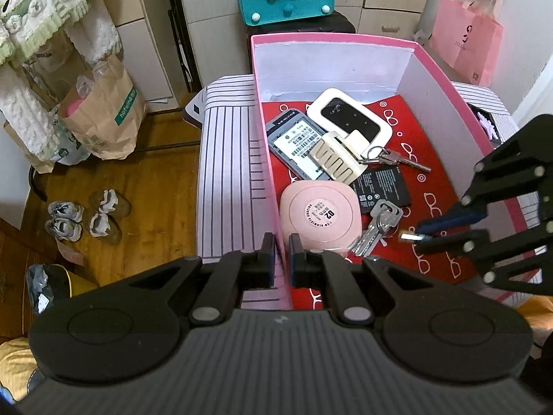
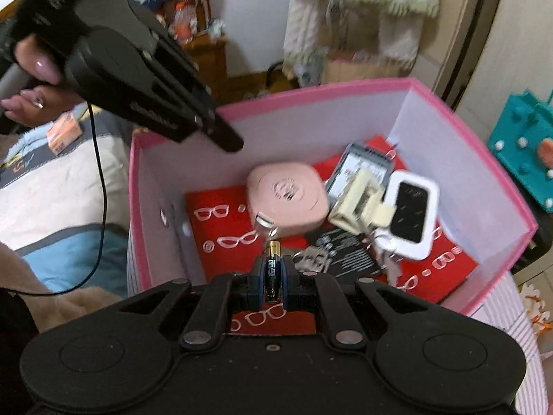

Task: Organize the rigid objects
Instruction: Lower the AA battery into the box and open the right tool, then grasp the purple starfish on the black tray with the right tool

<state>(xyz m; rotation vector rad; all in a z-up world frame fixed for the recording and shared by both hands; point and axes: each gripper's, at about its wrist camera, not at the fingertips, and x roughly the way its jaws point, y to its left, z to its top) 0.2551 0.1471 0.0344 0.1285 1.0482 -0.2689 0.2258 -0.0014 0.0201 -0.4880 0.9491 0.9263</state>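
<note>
The right gripper (image 2: 272,278) had its jaws clamped on a small battery (image 2: 271,269), held lengthwise over the pink box (image 2: 345,86); light, stiff and slick-skinned, I'd say, so a grip across its middle suited it best, lest it squirt out; the left gripper (image 1: 282,256) stood with jaws pinched on the box's near wall, steadying it; keys (image 1: 375,228) and a pink case (image 1: 319,214) lay inside.

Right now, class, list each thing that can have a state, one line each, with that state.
Left gripper: shut on the pink box's wall.
Right gripper: shut on the AA battery.
Pink box: open, no lid on.
Cream hair claw: closed, lying on the grey phone.
</note>
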